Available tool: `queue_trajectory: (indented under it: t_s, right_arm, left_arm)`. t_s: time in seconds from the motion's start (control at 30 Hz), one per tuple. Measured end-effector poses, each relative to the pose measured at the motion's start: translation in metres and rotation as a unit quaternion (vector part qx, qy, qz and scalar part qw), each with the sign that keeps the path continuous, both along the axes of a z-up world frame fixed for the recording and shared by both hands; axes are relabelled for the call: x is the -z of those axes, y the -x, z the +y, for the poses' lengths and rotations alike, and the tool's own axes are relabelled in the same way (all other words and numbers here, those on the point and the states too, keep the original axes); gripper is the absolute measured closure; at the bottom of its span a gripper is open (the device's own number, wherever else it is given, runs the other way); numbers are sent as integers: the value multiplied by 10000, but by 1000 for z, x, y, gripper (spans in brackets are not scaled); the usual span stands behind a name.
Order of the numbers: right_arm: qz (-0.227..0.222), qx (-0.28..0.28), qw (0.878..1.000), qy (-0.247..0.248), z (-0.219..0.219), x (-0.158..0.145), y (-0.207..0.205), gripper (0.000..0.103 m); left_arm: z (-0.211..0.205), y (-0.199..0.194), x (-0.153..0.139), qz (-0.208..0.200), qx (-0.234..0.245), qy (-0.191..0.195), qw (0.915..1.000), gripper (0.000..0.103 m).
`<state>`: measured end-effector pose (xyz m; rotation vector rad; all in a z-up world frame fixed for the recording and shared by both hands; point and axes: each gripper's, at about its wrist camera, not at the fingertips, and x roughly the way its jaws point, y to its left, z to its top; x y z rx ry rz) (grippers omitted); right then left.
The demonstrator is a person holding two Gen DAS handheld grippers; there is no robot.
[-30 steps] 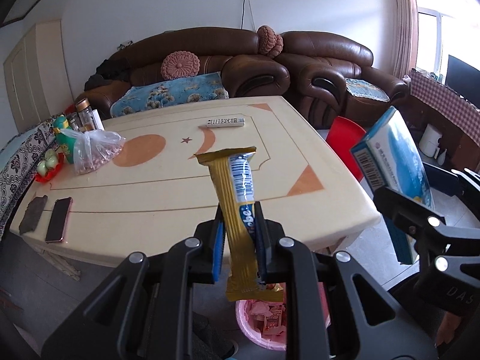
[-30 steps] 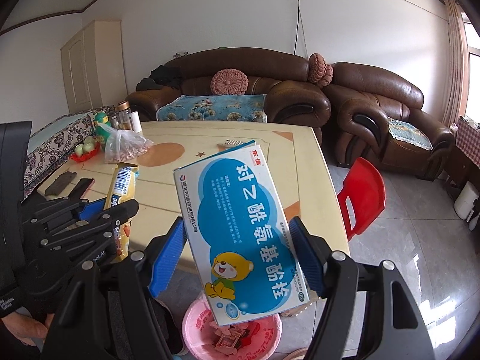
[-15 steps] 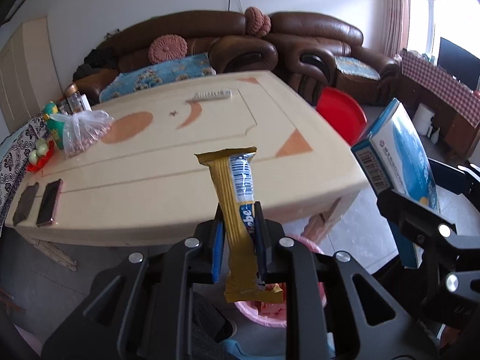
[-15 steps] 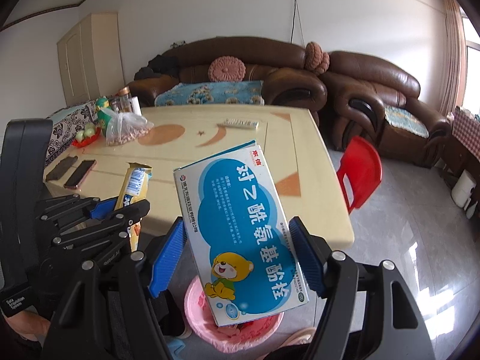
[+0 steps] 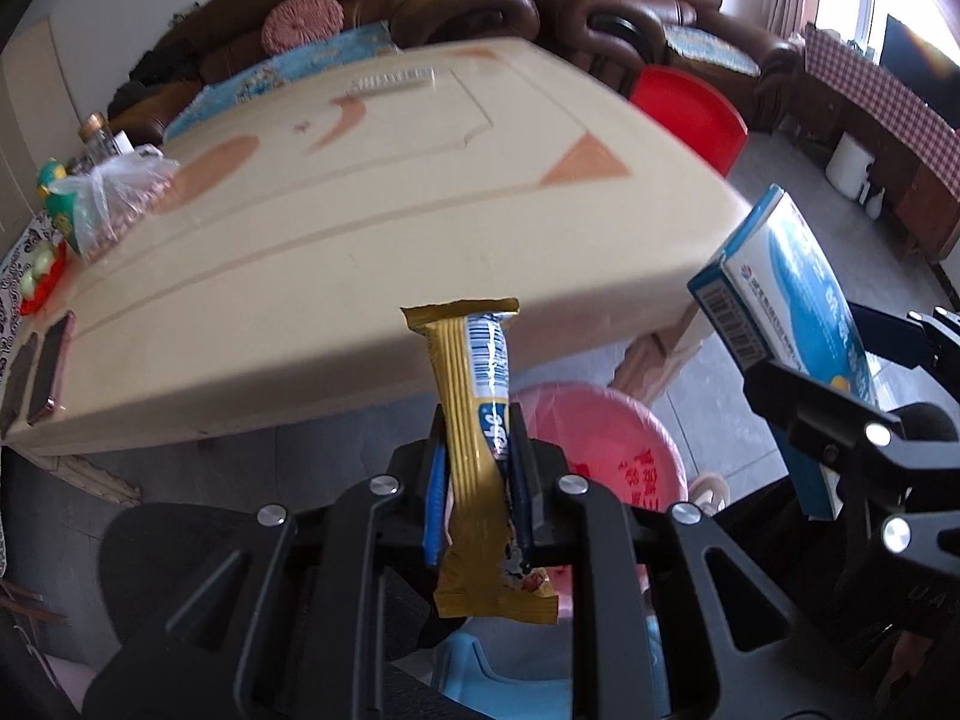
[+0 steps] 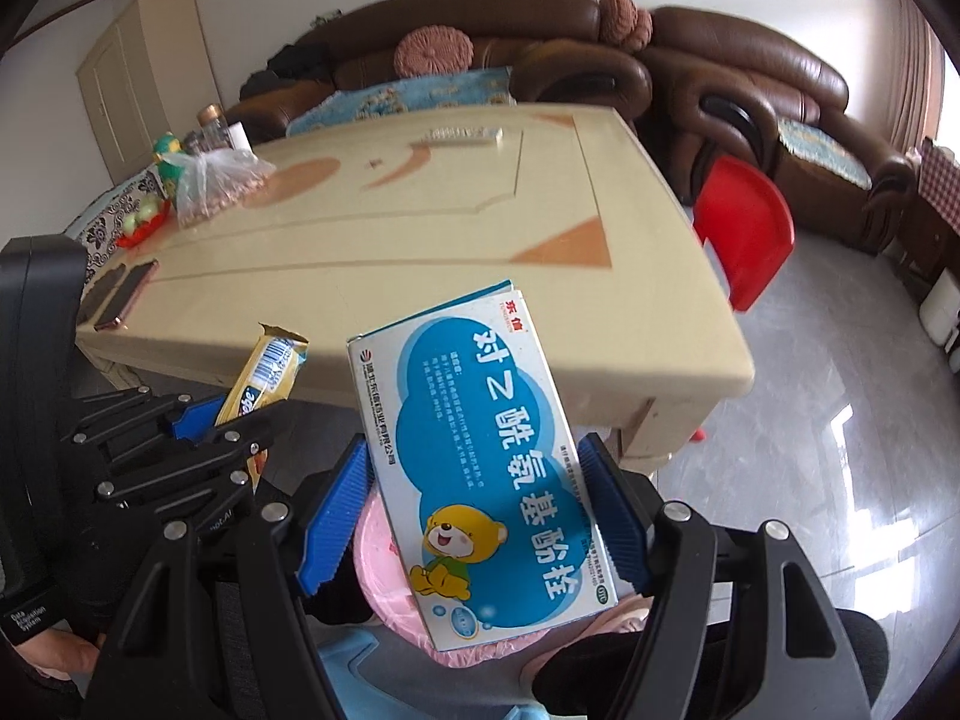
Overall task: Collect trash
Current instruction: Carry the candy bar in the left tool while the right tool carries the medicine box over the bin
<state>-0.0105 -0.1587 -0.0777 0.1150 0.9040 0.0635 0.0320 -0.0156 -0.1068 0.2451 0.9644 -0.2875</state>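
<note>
My left gripper (image 5: 477, 456) is shut on a gold snack wrapper (image 5: 474, 420), held upright just in front of the table's near edge. The wrapper also shows in the right wrist view (image 6: 264, 378). My right gripper (image 6: 480, 510) is shut on a blue and white medicine box (image 6: 480, 462) with a cartoon bear, also seen in the left wrist view (image 5: 792, 324). A pink trash bin (image 5: 606, 438) stands on the floor below both grippers; in the right wrist view the bin (image 6: 384, 576) is mostly hidden behind the box.
The cream table (image 5: 372, 192) carries a remote (image 5: 393, 81), a plastic bag of snacks (image 5: 114, 204), bottles and two phones (image 5: 42, 372) at the left edge. A red chair (image 6: 744, 228) stands right of the table. Brown sofas (image 6: 720, 60) line the back wall.
Both grippers have pulled back from the table and tilted downward with their items. The pink bin now shows more fully beneath them.
</note>
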Motion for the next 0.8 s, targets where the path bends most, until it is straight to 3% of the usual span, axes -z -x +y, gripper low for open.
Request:
queue_trajectory:
  t_s: [0.4,0.8]
  right_arm:
    - [747,66,9969,-255,-13,71,-23,35]
    - [1444,-10,9889,-338,-15,137,-47,35]
  left_arm:
    - [-14,-13,72,826,234,-221,9961,85]
    - [-10,-28,139,1901,245,-56,9815,85]
